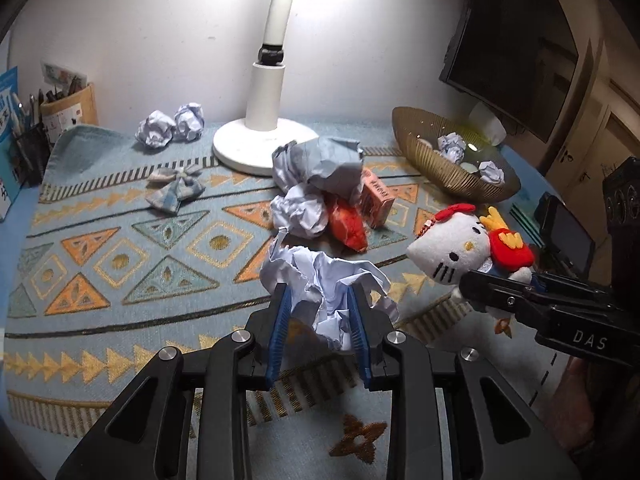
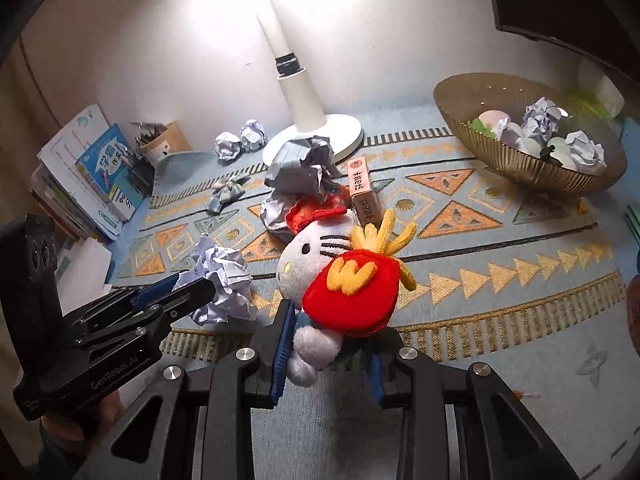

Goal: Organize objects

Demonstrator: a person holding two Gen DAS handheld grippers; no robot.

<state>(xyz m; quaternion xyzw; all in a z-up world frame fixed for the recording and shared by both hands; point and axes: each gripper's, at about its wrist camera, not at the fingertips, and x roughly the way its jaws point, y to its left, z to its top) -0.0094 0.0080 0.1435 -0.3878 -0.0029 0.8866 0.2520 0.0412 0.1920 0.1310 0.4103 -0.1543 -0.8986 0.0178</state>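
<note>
My left gripper [image 1: 320, 300] is shut on a crumpled white paper ball [image 1: 324, 280], held just above the patterned mat; it also shows in the right wrist view [image 2: 222, 284]. My right gripper [image 2: 330, 320] is shut on a white cat plush toy with a red fries pouch [image 2: 344, 280], seen at the right in the left wrist view [image 1: 460, 248]. A pile of crumpled paper [image 1: 316, 176], an orange-red item [image 1: 348, 224] and a pink box [image 1: 376, 196] lies mid-mat. A gold ribbed bowl [image 1: 432, 160] at the back right holds paper balls.
A white desk lamp base [image 1: 260, 140] stands at the back centre. Two paper balls [image 1: 168, 126] and a checked fabric bow [image 1: 176, 188] lie at the back left. Pen holders [image 1: 60, 108] and books [image 2: 92, 168] stand at the left edge. A dark monitor [image 1: 512, 60] is at the right.
</note>
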